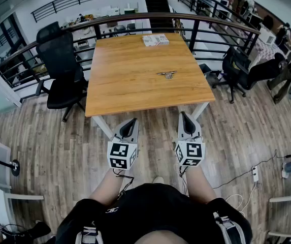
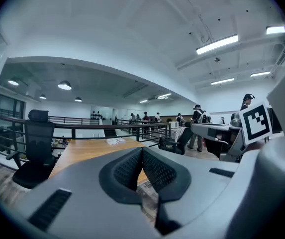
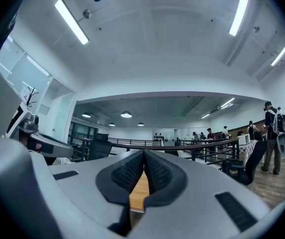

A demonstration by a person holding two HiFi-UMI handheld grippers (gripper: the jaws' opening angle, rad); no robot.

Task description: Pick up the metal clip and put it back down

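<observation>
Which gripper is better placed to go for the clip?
Right. The clip lies right of the middle of the table, nearly straight ahead of the right gripper; the left gripper is farther off. Both have shut, empty jaws.

Wooden table (image 1: 130,85): metal clip (image 1: 167,74) lying right of ctr; flat white packet (image 1: 155,39) at far edge.

- The metal clip (image 1: 167,74) is showing too small for its details to be told.
- The packet (image 1: 155,39) is showing print too small to read.
</observation>
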